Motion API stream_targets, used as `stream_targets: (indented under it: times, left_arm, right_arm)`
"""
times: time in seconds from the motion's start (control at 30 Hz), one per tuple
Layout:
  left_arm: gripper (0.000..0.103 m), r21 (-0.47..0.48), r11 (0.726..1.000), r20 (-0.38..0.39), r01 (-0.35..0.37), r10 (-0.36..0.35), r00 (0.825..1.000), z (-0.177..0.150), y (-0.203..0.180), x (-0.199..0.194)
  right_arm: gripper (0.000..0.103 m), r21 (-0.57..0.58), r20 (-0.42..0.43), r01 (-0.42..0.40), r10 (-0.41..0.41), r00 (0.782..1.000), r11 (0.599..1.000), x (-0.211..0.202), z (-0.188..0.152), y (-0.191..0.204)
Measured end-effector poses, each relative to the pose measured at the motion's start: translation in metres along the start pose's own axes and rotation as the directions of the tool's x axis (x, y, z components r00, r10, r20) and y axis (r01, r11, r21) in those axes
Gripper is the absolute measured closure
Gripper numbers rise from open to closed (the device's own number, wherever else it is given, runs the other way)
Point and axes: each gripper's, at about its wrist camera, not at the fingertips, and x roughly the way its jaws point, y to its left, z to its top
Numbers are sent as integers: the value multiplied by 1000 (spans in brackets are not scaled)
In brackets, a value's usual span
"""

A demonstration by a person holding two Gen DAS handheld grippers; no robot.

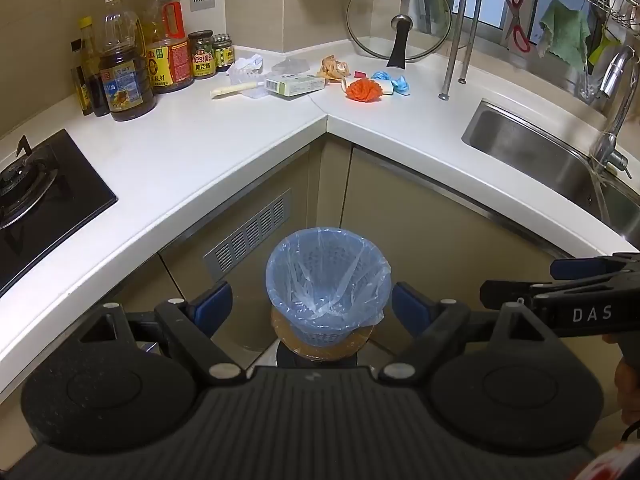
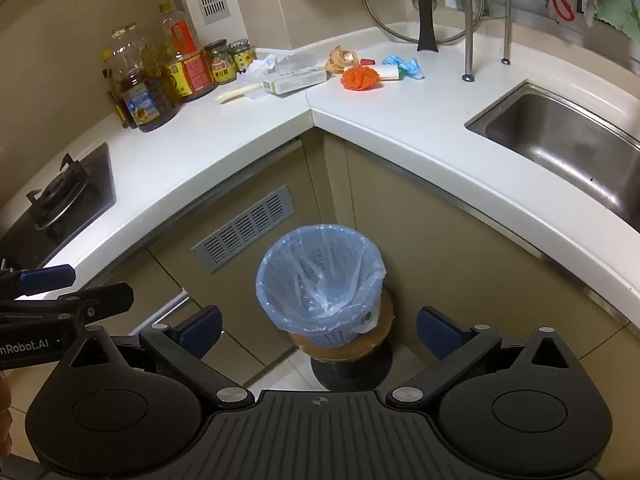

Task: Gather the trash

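the left gripper point(image 1: 312, 308) was spread wide with nothing between its blue pads, angled down toward the floor corner. the right gripper point(image 2: 319, 330) was likewise spread wide and held nothing. both hovered above the trash bin point(image 1: 328, 280), a blue perforated basket lined with a clear bag, which stood on a round brown stand in the corner below the l-shaped white tabletop point(image 1: 224, 140).

the trash lay well apart from both grippers, at the back corner of the tabletop: a green-and-white carton point(image 1: 296, 85), a white stick-shaped item point(image 1: 236, 89), crumpled clear wrapping point(image 1: 246, 65), a tan crumpled piece point(image 1: 332, 68), an orange ball point(image 1: 362, 90) and blue crumpled plastic point(image 1: 394, 82).

oil bottles point(image 1: 124, 76) and jars stood left of the trash. a glass lid point(image 1: 398, 20) leaned against the wall behind it. the sink point(image 1: 552, 160) lay at right, the hob point(image 1: 36, 200) at left.
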Motion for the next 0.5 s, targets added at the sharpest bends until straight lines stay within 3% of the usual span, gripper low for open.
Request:
stream_targets:
  times: [0.5]
  left_arm:
    - [17, 1, 1000, 0, -1, 1, 1000, 0, 0, 0]
  right_arm:
    - [0, 4, -10, -2, 2, 1000, 1000, 3, 1, -1]
